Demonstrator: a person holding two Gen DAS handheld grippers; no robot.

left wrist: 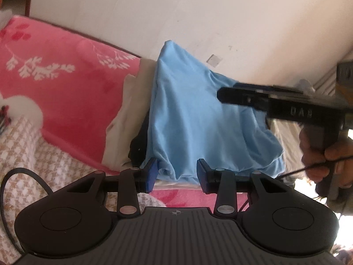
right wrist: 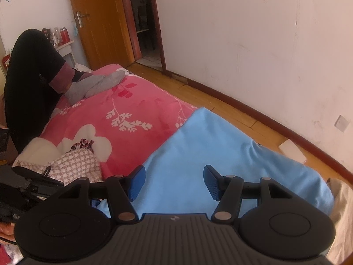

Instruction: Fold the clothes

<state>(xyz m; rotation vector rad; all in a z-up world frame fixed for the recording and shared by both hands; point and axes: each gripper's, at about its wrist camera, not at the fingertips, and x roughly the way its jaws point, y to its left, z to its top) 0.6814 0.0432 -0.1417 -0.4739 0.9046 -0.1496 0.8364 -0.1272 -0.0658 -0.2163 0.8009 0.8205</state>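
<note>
A bedroom around a pink flowered bed

A pink blanket (right wrist: 132, 119) with white leaf and flower prints covers the bed; a checked cloth (right wrist: 77, 163) lies on it. A seated person's legs (right wrist: 28, 77) in dark trousers and grey socks rest at its far end. Beyond: an open wooden door (right wrist: 99, 19), bottles (right wrist: 59, 34) on a white shelf, wooden floor (right wrist: 220, 108), white wall (right wrist: 253, 33).

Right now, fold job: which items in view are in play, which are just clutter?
In play:
- light blue garment, on the bed
- left gripper, open at its hem
- right gripper, open over it

Just lying about:
- pink floral blanket
- beige cloth beside the garment
- checked cloth
- seated person's legs
- bottles by the door
</note>
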